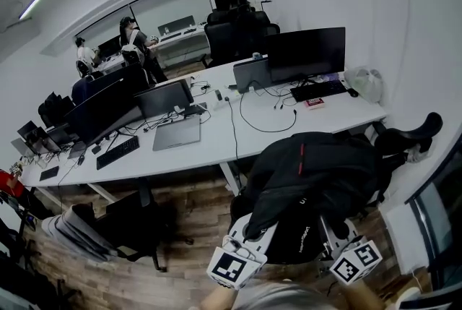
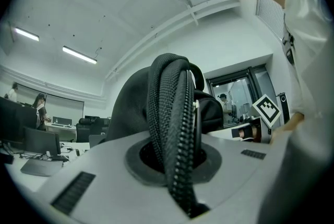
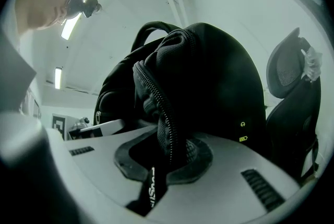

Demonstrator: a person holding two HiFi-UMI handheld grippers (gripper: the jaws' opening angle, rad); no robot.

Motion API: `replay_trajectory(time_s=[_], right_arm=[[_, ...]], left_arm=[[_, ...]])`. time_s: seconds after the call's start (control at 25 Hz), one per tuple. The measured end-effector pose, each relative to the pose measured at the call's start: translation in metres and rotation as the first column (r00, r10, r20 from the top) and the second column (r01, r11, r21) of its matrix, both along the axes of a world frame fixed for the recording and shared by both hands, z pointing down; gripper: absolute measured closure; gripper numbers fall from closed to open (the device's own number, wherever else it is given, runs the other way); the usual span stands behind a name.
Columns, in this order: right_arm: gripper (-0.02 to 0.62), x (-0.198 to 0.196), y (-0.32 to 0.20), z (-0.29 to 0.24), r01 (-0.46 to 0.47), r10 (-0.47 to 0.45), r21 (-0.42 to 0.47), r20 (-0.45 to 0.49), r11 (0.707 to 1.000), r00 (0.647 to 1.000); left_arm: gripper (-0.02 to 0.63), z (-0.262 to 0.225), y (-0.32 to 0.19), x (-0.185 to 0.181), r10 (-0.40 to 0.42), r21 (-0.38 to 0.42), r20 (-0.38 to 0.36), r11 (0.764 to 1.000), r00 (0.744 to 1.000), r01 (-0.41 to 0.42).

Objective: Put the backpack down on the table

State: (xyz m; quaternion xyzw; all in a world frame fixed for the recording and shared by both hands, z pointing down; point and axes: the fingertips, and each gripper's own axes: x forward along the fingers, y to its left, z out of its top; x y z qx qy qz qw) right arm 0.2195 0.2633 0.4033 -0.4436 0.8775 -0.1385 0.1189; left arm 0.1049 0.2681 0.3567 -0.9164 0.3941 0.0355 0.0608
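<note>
Black fabric backpack (image 1: 317, 171) is held up off the floor just short of the long white bench (image 1: 216, 139); left gripper (image 2: 175, 163) jaws and right gripper (image 3: 163, 157) jaws each clamp a zippered edge of it

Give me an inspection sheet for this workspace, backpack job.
Surface: white table, bare strip along the near edge.
Job's things: black backpack, held off the table, not yet set down.
Clutter: monitors, laptop, keyboard.
Grippers: left gripper and right gripper both shut on the backpack's zipper edge.
Cables: black cable looping across the tabletop.
Surroundings: office chairs, people at a far desk, wood floor.
</note>
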Motion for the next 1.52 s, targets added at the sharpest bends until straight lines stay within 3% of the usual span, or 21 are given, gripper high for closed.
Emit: replay_trajectory(time_s=[0.4,0.8,1.52], right_arm=[[0.561,0.006,-0.004,0.000,0.022,-0.022,-0.004,0.017,1.000,1.000],[0.561,-0.011,-0.028,0.003,-0.001,0.001,-0.010,0.019,1.000,1.000],[0.561,-0.098,-0.121,0.002,-0.087,0.086,-0.021,-0.016,0.996,0.996]], left_arm=[[0.583,-0.001,-0.002,0.007,-0.020,-0.007,0.021,1.000,1.000,0.021],[0.583,0.002,-0.031,-0.011,0.000,-0.001,0.030,1.000,1.000,0.000],[0.583,0.004,-0.133,-0.099,0.075,-0.004,-0.033,0.997,0.997,-0.075]])
